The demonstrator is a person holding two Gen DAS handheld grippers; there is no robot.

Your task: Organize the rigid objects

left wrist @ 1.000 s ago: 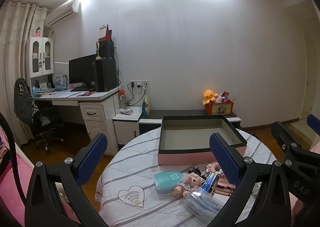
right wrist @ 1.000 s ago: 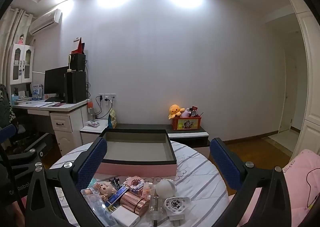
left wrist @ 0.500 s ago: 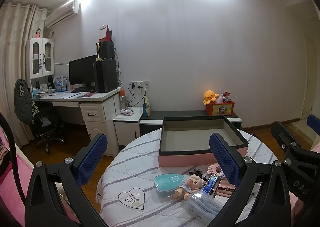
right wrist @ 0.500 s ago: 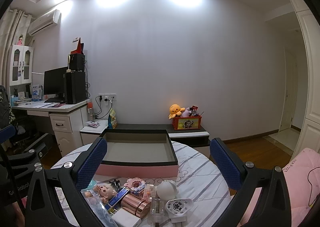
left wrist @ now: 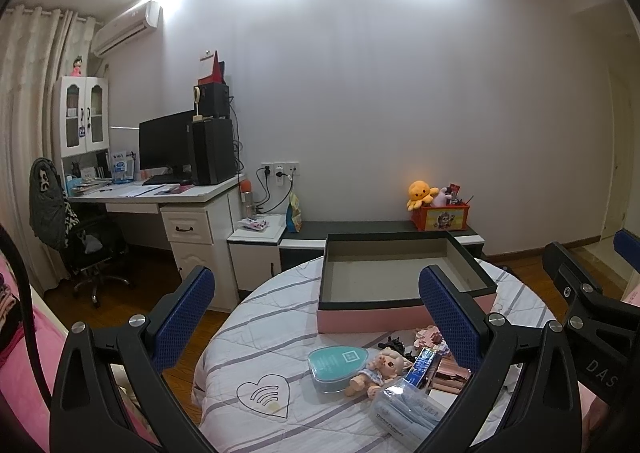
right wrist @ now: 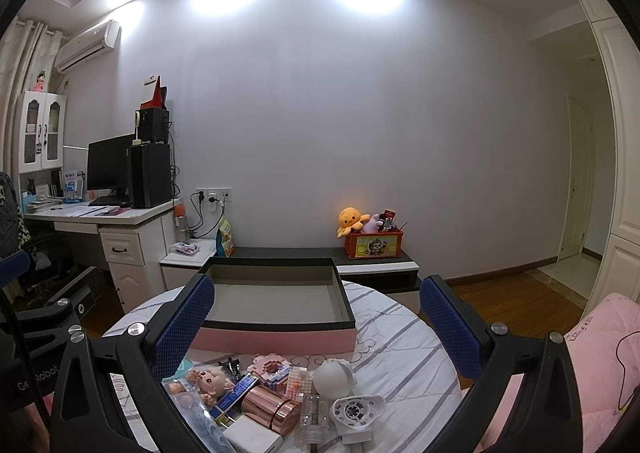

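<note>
On the right claw (left wrist: 592, 293), "DAS" lettering, both claws spread wide, left claw (left wrist: 316, 313) gripping nothing.

White wall (left wrist: 400, 113), desk (left wrist: 160, 193), wooden floor (right wrist: 500, 293), ceiling spotlights.

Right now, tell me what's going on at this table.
A person holds a gripper in each hand above a round table, tidying small objects. Both the left gripper and the right gripper are open and hold nothing. The pink box is empty. The clutter, including a doll, a teal case and a white fan, lies in front of it.
</note>
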